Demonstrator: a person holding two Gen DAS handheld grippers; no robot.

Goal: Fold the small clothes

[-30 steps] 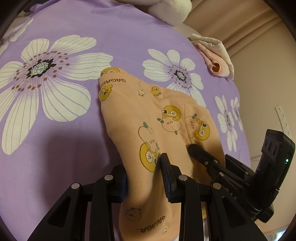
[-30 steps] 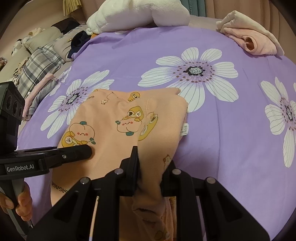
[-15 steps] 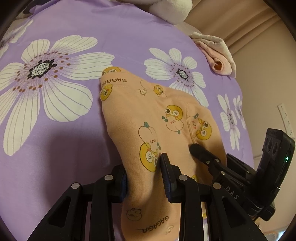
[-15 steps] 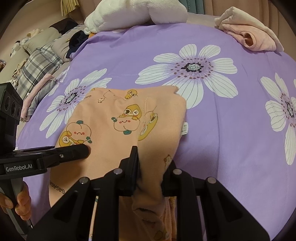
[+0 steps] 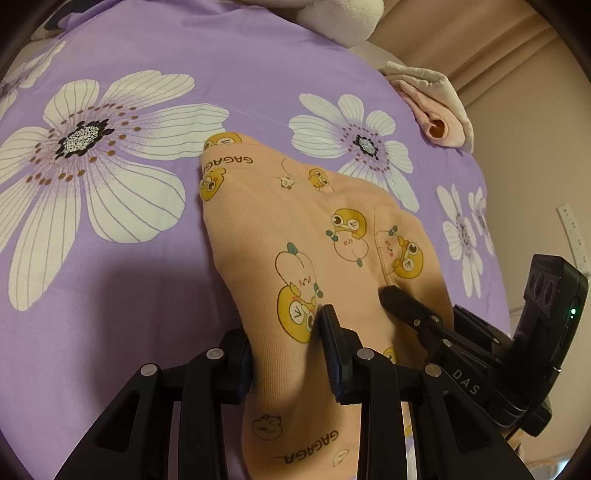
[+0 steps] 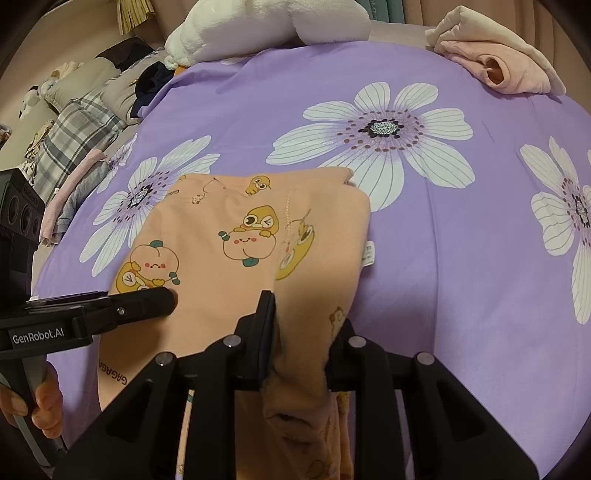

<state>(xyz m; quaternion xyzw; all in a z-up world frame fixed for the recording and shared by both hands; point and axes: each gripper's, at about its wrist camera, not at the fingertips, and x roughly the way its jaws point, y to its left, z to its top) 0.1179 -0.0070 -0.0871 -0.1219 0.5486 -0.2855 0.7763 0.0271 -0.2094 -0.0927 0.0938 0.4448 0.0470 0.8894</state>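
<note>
A peach garment (image 5: pixel 295 221) printed with yellow ducks and peaches lies folded on the purple flowered bedsheet (image 5: pixel 110 295). Its near edge is lifted. My left gripper (image 5: pixel 286 343) is shut on that edge at the left, with cloth bunched between its pads. In the right wrist view the same garment (image 6: pixel 229 221) shows a white label (image 6: pixel 368 253) at its right side, and my right gripper (image 6: pixel 301 332) is shut on a gathered fold of the near edge. Each gripper's finger rests on the cloth in the other's view: right gripper (image 5: pixel 391 295), left gripper (image 6: pixel 162 295).
Folded pink and cream clothes (image 6: pixel 495 62) sit at the far right of the bedsheet (image 6: pixel 443 258). A white plush toy (image 6: pixel 273 22) lies at the far edge. Plaid and grey clothes (image 6: pixel 74 125) are piled beyond the left side. A person's hand (image 6: pixel 44 402) holds the left gripper's handle.
</note>
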